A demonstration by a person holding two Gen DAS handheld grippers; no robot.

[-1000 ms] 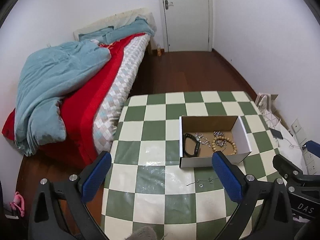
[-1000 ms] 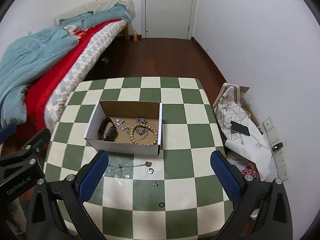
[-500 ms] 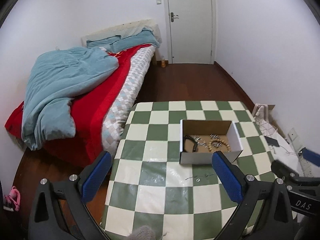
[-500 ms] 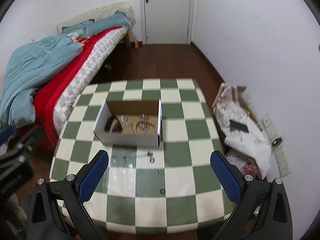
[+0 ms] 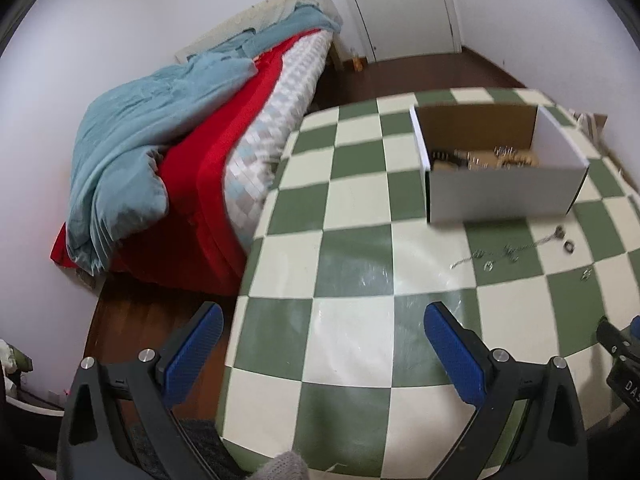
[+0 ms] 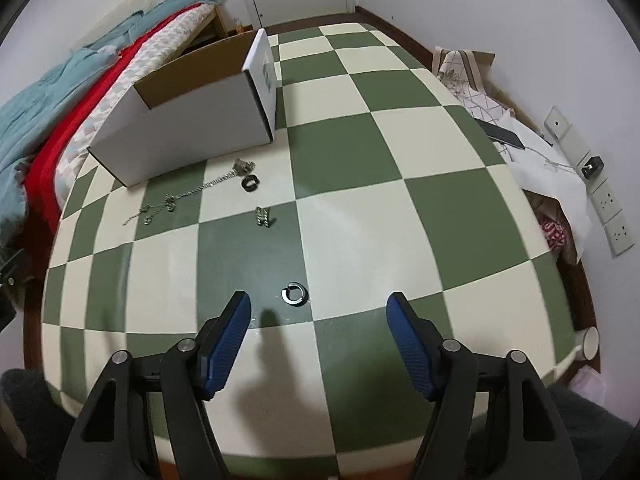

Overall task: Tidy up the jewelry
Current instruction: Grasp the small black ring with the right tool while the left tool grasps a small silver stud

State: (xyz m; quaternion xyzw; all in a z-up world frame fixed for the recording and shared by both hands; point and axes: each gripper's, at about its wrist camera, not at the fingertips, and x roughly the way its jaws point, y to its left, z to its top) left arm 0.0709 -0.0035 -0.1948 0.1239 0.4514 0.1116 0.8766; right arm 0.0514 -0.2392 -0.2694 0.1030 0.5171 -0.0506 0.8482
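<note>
A white cardboard box (image 5: 496, 184) (image 6: 188, 132) stands on the green-and-cream checked table (image 5: 352, 288) (image 6: 400, 184), with bracelets and chains inside. In front of it lie a thin silver chain (image 6: 192, 194) (image 5: 508, 249), a dark ring (image 6: 249, 183), a small pair of earrings (image 6: 262, 216) and a dark open ring (image 6: 294, 294). My right gripper (image 6: 319, 312) is open, low over the table, with the open ring just ahead between its fingers. My left gripper (image 5: 320, 332) is open above the table's near left part, holding nothing.
A bed (image 5: 192, 128) with a blue duvet and red cover stands against the table's left side. A closed door (image 5: 400, 4) is at the back. Bags, a phone (image 6: 502, 133) and wall sockets (image 6: 608, 204) lie to the right of the table.
Both grippers have dropped lower and closer to the table. The right one has come down near the dark open ring; the left view has swung toward the bed.
</note>
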